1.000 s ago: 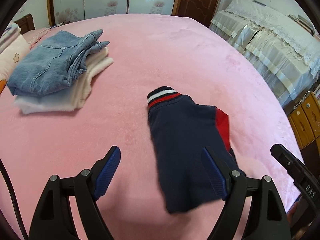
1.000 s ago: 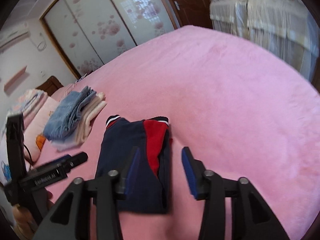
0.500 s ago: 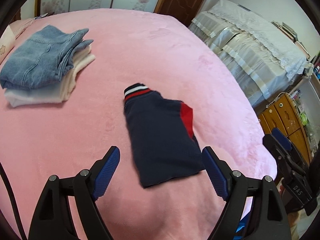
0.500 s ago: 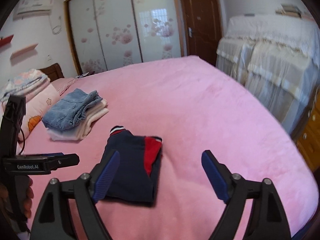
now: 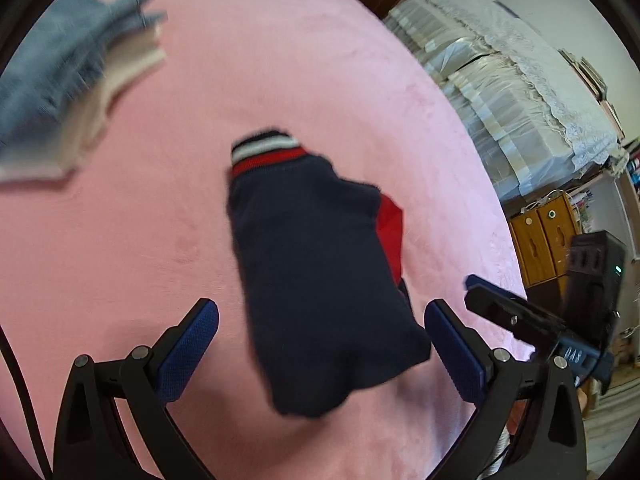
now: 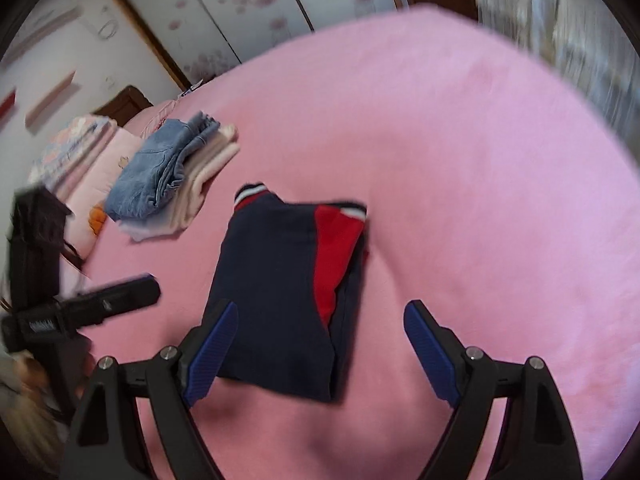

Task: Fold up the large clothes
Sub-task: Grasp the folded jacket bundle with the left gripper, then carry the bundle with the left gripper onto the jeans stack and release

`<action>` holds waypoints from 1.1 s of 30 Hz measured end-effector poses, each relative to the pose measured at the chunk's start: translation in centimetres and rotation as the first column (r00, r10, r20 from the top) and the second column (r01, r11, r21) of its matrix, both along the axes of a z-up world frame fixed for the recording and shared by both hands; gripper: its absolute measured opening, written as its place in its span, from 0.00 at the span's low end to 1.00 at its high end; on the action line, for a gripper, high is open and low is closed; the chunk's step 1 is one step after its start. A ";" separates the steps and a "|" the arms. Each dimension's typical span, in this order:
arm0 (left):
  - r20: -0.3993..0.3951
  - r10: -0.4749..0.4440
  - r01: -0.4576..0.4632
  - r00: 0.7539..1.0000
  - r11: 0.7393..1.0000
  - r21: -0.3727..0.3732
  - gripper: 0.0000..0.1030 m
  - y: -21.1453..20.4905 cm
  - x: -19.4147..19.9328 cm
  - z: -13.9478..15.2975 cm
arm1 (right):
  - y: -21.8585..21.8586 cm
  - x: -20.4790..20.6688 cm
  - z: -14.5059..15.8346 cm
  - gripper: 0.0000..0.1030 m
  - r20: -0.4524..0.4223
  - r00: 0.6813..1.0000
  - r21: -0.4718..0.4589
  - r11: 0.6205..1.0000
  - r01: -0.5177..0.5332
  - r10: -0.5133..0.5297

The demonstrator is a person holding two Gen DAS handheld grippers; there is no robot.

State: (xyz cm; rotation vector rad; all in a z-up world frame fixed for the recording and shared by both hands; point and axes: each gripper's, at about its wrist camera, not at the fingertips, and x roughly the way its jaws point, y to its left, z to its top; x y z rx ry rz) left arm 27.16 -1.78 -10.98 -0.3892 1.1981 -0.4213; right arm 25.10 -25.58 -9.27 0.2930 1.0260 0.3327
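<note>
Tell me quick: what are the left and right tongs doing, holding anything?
Left tongs: open, jaws just widened, holding nothing; the folded navy garment lies between them on the bed.
Right tongs: open, holding nothing, above the same garment.

Pink bedspread (image 6: 460, 160) open right of folded navy garment (image 6: 280, 280). Left side: stacked jeans (image 6: 160, 168), likely pillows beyond (blurred). Opposite gripper (image 6: 116, 300) blocks the near-left approach.

Pink bed (image 6: 460, 168) carries navy garment (image 6: 276, 280), blurry, seemingly folded stack (image 6: 176, 176).
</note>
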 end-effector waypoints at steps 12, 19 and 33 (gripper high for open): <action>-0.085 -0.081 0.078 0.993 0.996 -0.035 0.99 -2.7 2.7 -7.1 | -1.9 4.6 -10.7 0.81 -0.250 0.966 0.399 0.916 0.047 0.060; -0.093 -0.069 0.060 0.993 0.994 -0.094 0.99 -2.2 3.4 -8.6 | -0.8 6.1 -12.8 0.48 -0.244 0.960 0.504 0.864 0.003 0.139; 0.014 -0.068 0.068 0.998 0.997 0.041 0.54 -4.0 1.7 -3.0 | 0.0 3.3 -9.7 0.27 -0.151 0.986 0.469 0.883 0.007 0.072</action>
